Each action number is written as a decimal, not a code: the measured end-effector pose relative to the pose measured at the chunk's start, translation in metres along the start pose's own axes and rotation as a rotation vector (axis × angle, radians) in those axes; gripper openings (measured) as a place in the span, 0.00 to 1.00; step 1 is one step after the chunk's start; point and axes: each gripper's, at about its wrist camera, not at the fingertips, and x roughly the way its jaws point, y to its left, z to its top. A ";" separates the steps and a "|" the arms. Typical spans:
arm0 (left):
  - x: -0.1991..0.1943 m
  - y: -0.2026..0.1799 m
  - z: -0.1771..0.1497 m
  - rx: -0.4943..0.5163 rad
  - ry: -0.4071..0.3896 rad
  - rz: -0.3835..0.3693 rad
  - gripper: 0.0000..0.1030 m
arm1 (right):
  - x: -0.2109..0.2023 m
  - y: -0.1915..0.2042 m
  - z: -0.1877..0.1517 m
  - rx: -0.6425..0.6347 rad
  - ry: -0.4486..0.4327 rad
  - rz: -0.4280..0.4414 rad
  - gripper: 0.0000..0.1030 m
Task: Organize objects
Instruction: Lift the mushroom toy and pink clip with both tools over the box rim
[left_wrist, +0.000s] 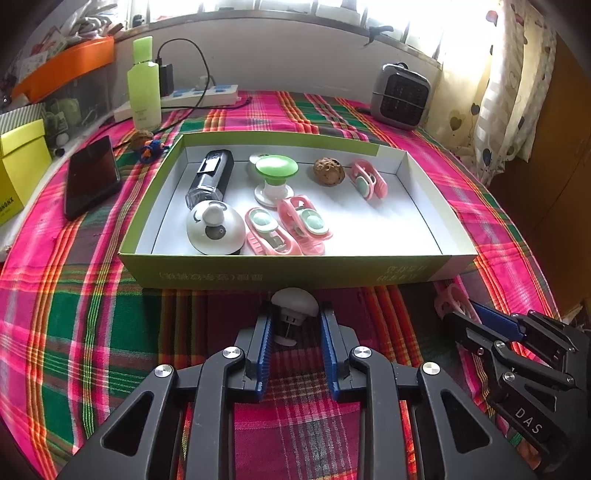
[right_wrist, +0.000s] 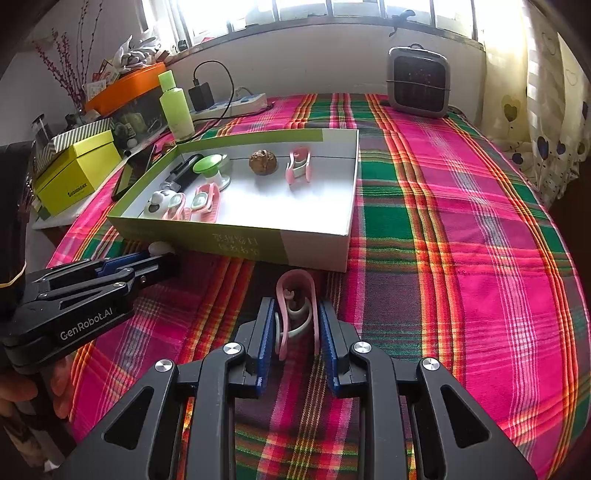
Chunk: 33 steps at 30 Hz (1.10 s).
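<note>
My left gripper (left_wrist: 296, 311) is shut on a white mushroom-shaped knob (left_wrist: 295, 300), low over the plaid cloth just in front of the green-and-white shallow box (left_wrist: 288, 267). My right gripper (right_wrist: 297, 308) is shut on a pink clip (right_wrist: 295, 284) standing on edge, also just before the box's (right_wrist: 240, 236) near wall. Inside the box lie a black-and-clear cylinder (left_wrist: 210, 177), a green-topped knob (left_wrist: 275, 173), a white dome (left_wrist: 214, 229), a walnut (left_wrist: 328, 171) and three pink clips (left_wrist: 303, 221). Each gripper shows in the other's view: the right gripper (left_wrist: 466, 314), the left gripper (right_wrist: 162, 258).
A black phone (left_wrist: 92, 177) lies left of the box, with a small walnut charm (left_wrist: 147, 142) behind it. A green bottle (left_wrist: 144, 88), power strip (left_wrist: 207, 94) and grey heater (left_wrist: 400, 96) stand along the back wall. A yellow box (left_wrist: 22, 162) sits at far left; curtains hang right.
</note>
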 end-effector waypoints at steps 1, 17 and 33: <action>-0.001 0.000 -0.001 0.000 -0.001 0.002 0.21 | 0.000 0.000 0.000 0.001 -0.002 0.001 0.24; -0.021 -0.008 -0.005 0.026 -0.038 -0.016 0.21 | -0.011 0.006 0.004 -0.001 -0.026 0.027 0.24; -0.034 -0.016 0.015 0.051 -0.091 -0.051 0.21 | -0.022 0.009 0.023 -0.006 -0.082 0.031 0.24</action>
